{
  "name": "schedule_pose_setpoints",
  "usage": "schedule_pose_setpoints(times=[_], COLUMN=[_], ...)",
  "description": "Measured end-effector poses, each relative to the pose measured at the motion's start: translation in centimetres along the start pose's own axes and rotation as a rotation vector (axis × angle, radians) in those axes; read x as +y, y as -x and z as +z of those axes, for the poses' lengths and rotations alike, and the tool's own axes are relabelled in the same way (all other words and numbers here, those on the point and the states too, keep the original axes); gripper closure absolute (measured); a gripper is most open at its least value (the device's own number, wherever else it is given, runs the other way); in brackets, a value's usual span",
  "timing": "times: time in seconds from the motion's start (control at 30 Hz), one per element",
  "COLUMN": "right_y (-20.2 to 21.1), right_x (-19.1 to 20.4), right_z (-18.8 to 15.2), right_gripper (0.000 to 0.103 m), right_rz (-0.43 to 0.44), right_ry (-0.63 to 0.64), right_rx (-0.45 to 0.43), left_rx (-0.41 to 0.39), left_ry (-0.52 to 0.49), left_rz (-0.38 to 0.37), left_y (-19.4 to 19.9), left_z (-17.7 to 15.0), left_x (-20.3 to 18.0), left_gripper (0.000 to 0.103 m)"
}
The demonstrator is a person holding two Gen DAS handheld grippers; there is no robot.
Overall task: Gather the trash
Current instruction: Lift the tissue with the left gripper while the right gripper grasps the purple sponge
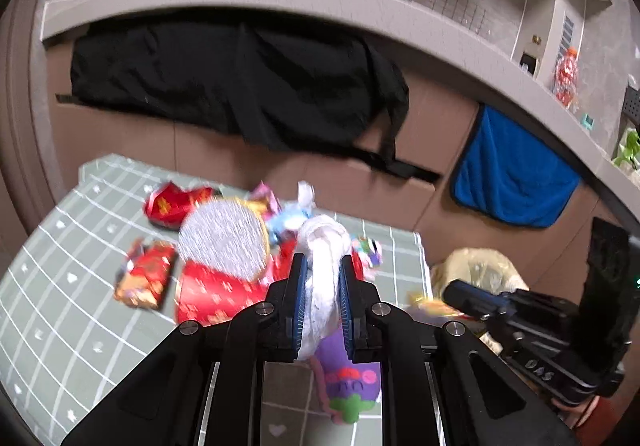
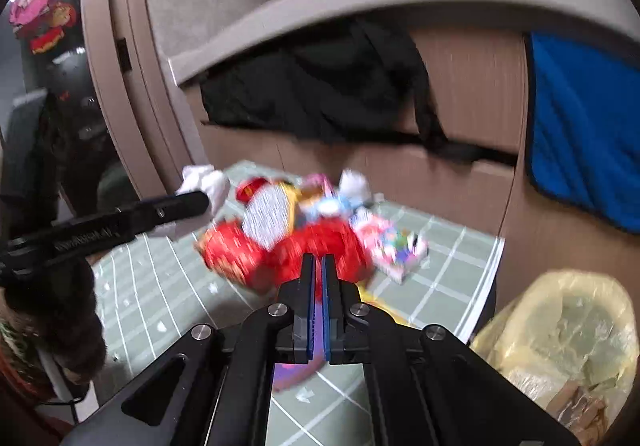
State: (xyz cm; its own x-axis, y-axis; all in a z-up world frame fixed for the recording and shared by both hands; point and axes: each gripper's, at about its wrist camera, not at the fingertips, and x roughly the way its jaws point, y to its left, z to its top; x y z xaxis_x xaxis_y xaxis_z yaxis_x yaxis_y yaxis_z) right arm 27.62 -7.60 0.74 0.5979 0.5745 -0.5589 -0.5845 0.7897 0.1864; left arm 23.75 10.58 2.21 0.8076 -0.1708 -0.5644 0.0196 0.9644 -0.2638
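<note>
The left tool [image 1: 323,266] is clenched on a crumpled white tissue [image 1: 324,246], lifted clear of the green grid-patterned counter [image 1: 60,286], presumably so it can be carried to the yellow-lined trash bin [image 2: 568,330], which stands off the counter's edge at about four o'clock in the right wrist view. The right tool [image 2: 318,266] has its jaws nearly together; a purple wrapper [image 2: 292,370] shows below them, but blur leaves it unclear whether they pinch it. The rest of the trash sits heaped at twelve o'clock from the right tool: red foil snack bags [image 1: 216,298], one showing its silver inside [image 1: 224,242], and colourful candy wrappers [image 2: 396,246].
</note>
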Motion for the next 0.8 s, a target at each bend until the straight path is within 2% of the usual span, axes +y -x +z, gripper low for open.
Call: schedule_pose_setpoints(times=[0.07,0.13,0.2,0.27,0.33,0.47,0.63,0.8], right_y=[-0.7,-0.5,0.0,0.9,1.7,3.0,3.2,1.2], right_x=[-0.7,-1.7,-2.7,-3.3,-4.1,-6.2,-7.3,-4.2], right_z=[-1.4,-2.6,-3.6,-4.1,-4.4,-5.2,-5.9,-6.0], right_gripper=[0.097,0.096,0.091,0.078,0.072,0.072,0.072,0.072], right_rz=[0.024,0.024,0.027,0.023,-0.022,-0.132,-0.138,-0.078], right_ry=[-0.019,-0.041,-0.068,-0.067,-0.060,-0.097,-0.161,-0.132], right_rx=[0.024,0.016,0.011,-0.011,-0.028,-0.028,-0.005,0.046], left_rx=[0.023,0.039,0.054,0.067,0.075,0.081,0.085,0.076], left_ry=[0.000,0.007,0.017,0.036,0.049,0.056,0.059,0.066], left_rz=[0.003,0.011,0.018,0.015,0.012,0.000,-0.008,0.007], left_y=[-0.4,-0.6,-0.8,-1.2,-1.3,-1.4,-1.7,-1.8], left_z=[-0.8,-1.4,-2.0,-2.3,-2.5,-2.8,-3.2,-3.5], left_x=[0.2,0.9,1.6,2.3,2.9,3.6,3.8,4.0], left_gripper=[0.087,0.087,0.087,0.087,0.087,0.087,0.087,0.087])
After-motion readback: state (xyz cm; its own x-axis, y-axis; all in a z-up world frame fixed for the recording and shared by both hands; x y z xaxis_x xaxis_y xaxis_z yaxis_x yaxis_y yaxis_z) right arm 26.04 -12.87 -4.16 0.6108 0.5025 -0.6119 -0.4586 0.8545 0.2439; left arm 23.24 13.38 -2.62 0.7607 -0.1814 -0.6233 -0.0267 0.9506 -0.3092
